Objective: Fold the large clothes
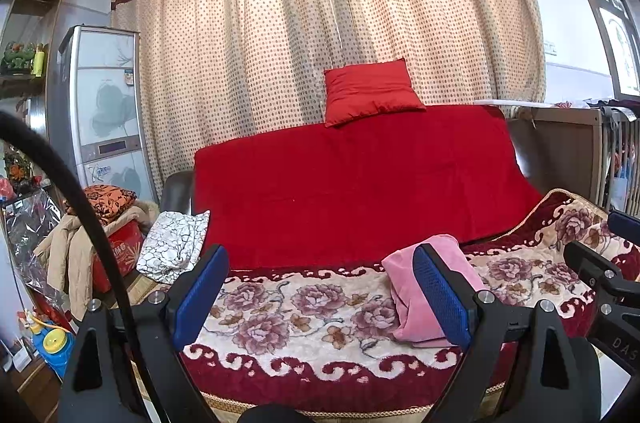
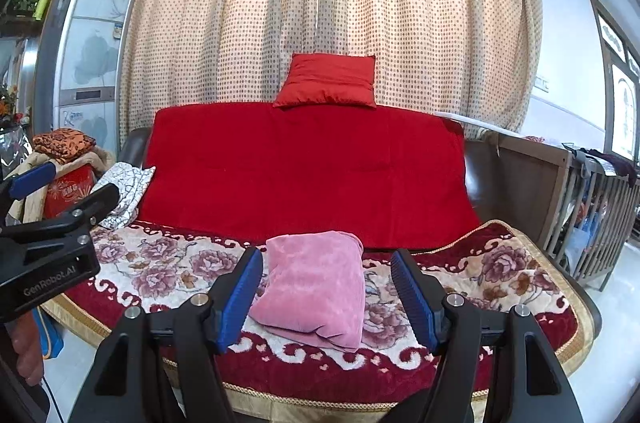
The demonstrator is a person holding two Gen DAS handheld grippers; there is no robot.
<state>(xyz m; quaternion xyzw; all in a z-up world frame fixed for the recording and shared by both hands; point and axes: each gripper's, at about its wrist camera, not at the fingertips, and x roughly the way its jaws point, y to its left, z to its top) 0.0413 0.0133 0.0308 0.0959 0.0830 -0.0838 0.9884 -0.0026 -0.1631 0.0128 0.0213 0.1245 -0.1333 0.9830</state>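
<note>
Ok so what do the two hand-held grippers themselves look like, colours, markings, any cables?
Both are matte black frames with silver bolts and blue textured pads. The left hand-held gripper has a black cable looping past it and white "GenRobot.AI" lettering on its side, seen from the right wrist. The right hand-held gripper looks the same.
</note>
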